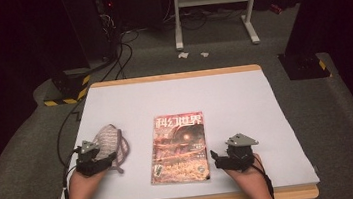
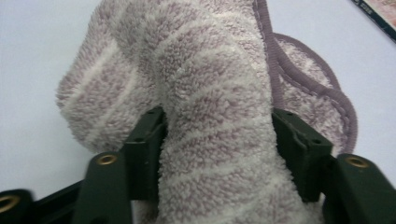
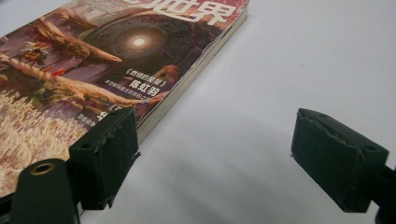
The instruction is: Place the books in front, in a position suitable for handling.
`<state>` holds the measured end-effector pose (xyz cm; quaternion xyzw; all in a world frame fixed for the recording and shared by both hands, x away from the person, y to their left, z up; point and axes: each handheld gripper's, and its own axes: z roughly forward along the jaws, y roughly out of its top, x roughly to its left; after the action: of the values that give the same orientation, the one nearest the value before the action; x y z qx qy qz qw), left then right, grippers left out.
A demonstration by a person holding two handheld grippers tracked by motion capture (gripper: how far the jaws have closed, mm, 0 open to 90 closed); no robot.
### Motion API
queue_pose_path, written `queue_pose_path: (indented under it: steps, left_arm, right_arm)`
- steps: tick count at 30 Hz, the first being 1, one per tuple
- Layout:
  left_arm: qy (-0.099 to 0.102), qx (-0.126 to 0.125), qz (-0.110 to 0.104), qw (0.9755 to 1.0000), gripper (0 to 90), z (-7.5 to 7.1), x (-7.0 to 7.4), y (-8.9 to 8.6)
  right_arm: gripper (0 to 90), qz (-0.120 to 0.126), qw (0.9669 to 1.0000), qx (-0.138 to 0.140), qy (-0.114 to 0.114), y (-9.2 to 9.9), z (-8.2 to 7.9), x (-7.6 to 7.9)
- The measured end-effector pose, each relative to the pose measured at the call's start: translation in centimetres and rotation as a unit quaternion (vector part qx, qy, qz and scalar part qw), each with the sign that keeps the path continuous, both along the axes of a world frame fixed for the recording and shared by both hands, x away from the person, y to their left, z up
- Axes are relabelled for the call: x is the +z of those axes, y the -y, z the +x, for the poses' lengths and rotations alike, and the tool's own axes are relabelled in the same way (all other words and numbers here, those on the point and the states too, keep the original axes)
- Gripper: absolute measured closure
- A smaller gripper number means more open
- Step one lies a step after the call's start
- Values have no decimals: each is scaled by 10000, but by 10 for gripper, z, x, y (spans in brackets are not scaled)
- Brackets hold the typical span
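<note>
Fuzzy mauve-and-cream striped towel (image 2: 205,93) with purple trim, bunched up mid-frame, left gripper (image 2: 219,140) clamped half-closed around a fold. Right gripper (image 3: 215,154) gapes wide, empty, beside the magazine (image 3: 116,56).

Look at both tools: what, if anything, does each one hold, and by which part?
The left tool grips the striped towel around a bunched-up fold. The right tool is open beside the magazine, holding nothing.
</note>
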<state>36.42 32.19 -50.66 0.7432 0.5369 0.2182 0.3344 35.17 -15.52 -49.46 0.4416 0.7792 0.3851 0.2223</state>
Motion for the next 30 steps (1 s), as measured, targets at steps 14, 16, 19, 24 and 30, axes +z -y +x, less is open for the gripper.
queue_pose_path:
  steps: [14,16,19,24,30]
  left_arm:
    - [298,-135,-64,9994,591,-5,2,-2]
    - [283,-88,-212,9993,626,-5,3,-5]
    - [262,-117,-276,9992,641,-4,3,-8]
    - [399,-51,-572,9976,685,-7,4,-15]
    - [587,-76,-684,9959,711,-10,11,-14]
  right_arm:
    - [237,-10,10000,5,4,5,0,-3]
    - [244,-11,10000,-15,-19,4,0,-4]
    - [278,-46,10000,10,-47,3,0,-5]
    - [310,-133,9998,59,-102,4,-1,-4]
    - [348,-189,9998,61,3,14,-7,-6]
